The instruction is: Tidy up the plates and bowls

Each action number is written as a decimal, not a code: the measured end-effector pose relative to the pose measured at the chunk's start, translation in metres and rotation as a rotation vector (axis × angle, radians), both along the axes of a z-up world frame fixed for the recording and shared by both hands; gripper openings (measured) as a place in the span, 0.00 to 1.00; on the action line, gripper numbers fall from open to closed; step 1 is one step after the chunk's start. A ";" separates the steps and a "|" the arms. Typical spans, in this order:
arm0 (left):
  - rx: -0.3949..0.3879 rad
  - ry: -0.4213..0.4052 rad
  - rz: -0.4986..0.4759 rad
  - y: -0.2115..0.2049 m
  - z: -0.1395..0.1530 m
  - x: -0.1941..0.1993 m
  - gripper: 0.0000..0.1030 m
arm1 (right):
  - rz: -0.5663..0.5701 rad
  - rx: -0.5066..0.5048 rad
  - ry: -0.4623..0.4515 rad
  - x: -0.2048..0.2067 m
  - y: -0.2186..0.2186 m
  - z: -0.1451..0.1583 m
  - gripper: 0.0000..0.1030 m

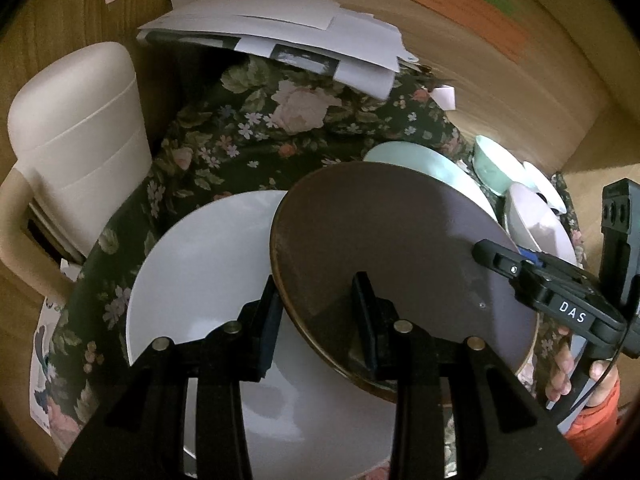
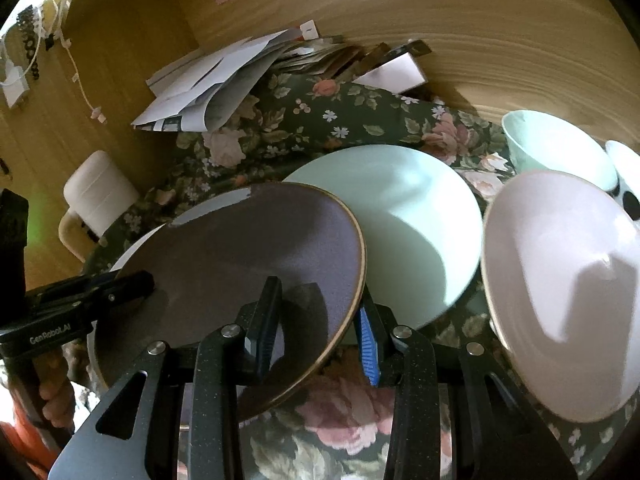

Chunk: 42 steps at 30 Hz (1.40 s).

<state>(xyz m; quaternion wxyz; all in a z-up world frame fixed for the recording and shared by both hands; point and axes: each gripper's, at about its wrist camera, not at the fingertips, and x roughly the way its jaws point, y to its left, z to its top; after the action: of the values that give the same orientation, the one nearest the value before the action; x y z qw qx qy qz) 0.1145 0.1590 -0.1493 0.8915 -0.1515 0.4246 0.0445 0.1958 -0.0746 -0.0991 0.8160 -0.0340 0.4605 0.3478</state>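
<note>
A purple-grey plate with a gold rim is held tilted above a large white plate. My left gripper straddles its near left rim, one finger on each side. My right gripper straddles its opposite rim, and its tip also shows in the left wrist view. Neither pair of jaws is visibly pressed tight on the rim. The plate also shows in the right wrist view. A mint plate, a pale pink bowl and a mint bowl sit to the right.
A floral tablecloth covers the table. A pile of papers lies at the back against the wooden wall. A cream chair back stands at the left. A white black-spotted dish sits at the far right.
</note>
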 end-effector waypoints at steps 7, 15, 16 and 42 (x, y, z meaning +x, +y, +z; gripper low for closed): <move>0.006 -0.014 -0.013 -0.014 0.006 -0.010 0.33 | -0.025 0.015 -0.012 -0.014 -0.019 0.005 0.31; 0.010 -0.023 -0.029 -0.032 0.009 -0.023 0.33 | -0.052 0.031 -0.026 -0.030 -0.039 0.012 0.31; 0.011 -0.027 -0.030 -0.034 0.010 -0.025 0.33 | -0.056 0.035 -0.032 -0.033 -0.042 0.014 0.31; 0.042 -0.058 -0.141 -0.106 0.020 -0.069 0.33 | -0.160 0.065 -0.068 -0.087 -0.116 0.028 0.31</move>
<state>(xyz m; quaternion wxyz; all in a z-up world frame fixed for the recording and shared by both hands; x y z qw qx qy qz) 0.0457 0.0529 -0.1292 0.9073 -0.1036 0.4072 -0.0140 0.1089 -0.1910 -0.0714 0.8571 0.0174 0.4221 0.2948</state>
